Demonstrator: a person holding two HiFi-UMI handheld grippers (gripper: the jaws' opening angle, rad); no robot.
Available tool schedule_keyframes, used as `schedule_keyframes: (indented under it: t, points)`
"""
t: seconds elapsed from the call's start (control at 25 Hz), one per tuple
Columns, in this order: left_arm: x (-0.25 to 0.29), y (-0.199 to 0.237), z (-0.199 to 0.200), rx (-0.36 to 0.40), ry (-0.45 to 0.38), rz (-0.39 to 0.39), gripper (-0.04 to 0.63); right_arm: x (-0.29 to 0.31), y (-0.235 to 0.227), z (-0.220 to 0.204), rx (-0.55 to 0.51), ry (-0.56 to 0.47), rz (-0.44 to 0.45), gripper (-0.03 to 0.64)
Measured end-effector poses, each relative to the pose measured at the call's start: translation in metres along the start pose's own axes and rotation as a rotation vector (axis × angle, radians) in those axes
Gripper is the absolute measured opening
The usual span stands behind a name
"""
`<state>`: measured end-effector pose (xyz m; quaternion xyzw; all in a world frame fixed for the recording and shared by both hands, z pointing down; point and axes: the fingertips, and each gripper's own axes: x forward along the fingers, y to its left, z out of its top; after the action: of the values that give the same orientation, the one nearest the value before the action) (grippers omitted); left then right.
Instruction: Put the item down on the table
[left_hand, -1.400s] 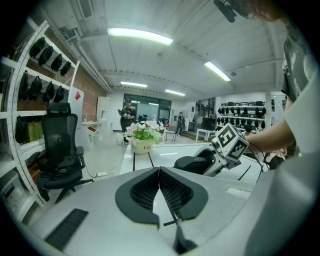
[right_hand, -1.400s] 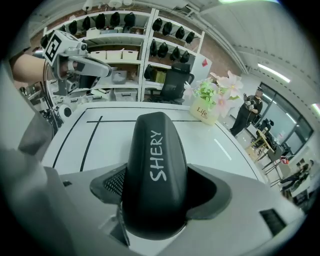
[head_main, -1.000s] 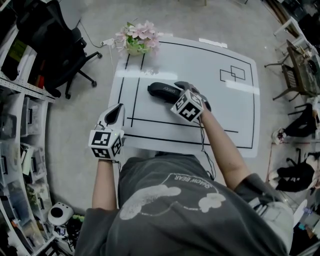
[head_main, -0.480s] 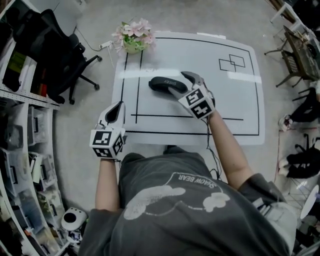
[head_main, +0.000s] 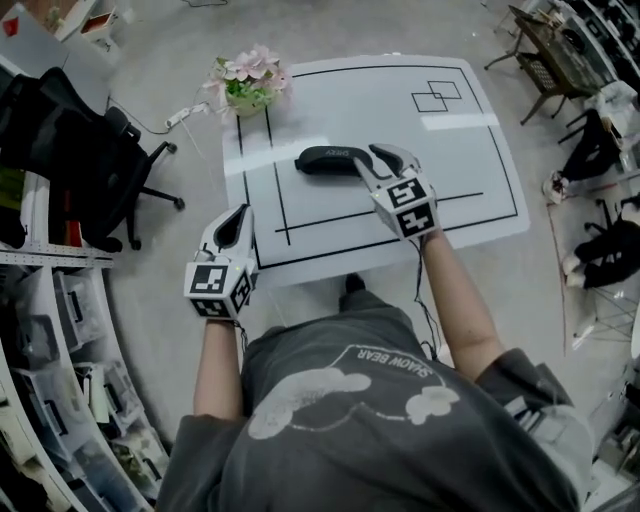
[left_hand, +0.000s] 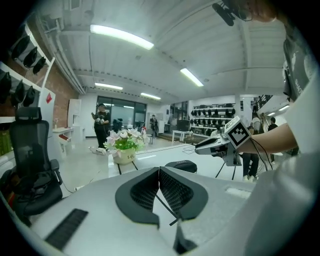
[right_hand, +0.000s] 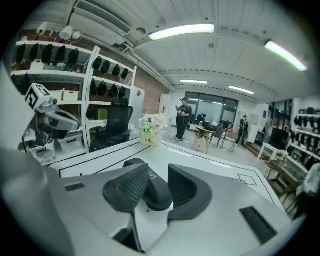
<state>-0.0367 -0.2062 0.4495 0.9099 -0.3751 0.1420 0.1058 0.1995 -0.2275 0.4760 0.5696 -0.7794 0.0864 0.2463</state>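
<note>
A black oblong case (head_main: 330, 159) with white lettering lies on the white table (head_main: 450, 160), near the middle. My right gripper (head_main: 374, 157) is at the case's right end, and its jaws are closing. In the right gripper view the case's rounded end (right_hand: 150, 187) sits between the two pads, which touch it on both sides; the right gripper (right_hand: 156, 194) stays low over the table. My left gripper (head_main: 232, 228) hovers off the table's front left corner, shut and empty. Its pads meet in the left gripper view (left_hand: 159, 174), with the case (left_hand: 181, 165) visible far ahead.
A pot of pink flowers (head_main: 247, 85) stands at the table's far left corner. Black lines mark the tabletop. A black office chair (head_main: 70, 140) stands on the floor to the left, with shelves (head_main: 40, 330) beside it. People stand far off in the room.
The right gripper's jaws have come together around the case's right end. The case has stayed on the table. The left gripper has hardly moved, and the head camera has shifted.
</note>
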Motion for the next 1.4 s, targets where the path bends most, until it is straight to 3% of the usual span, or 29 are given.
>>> schedule_keyframes:
  t: [0.28, 0.52, 0.76, 1.12, 1.4]
  points:
    - [-0.013, 0.001, 0.007, 0.044, -0.032, -0.140, 0.003, -0.031, 0.024, -0.006, 0.102, -0.013, -0.166, 0.001]
    - [-0.037, 0.007, -0.004, 0.066, -0.052, -0.245, 0.003, -0.053, 0.065, -0.014, 0.173, -0.024, -0.260, -0.002]
    - [-0.091, 0.030, -0.033, 0.043, -0.051, -0.299, 0.003, -0.073, 0.126, -0.021, 0.251, -0.021, -0.339, -0.002]
    - [-0.164, 0.039, -0.055, 0.056, -0.061, -0.410, 0.002, -0.128, 0.220, -0.016, 0.265, -0.005, -0.437, -0.002]
    - [-0.185, 0.030, -0.059, 0.058, -0.061, -0.464, 0.002, -0.160, 0.251, -0.015, 0.262, 0.000, -0.467, -0.003]
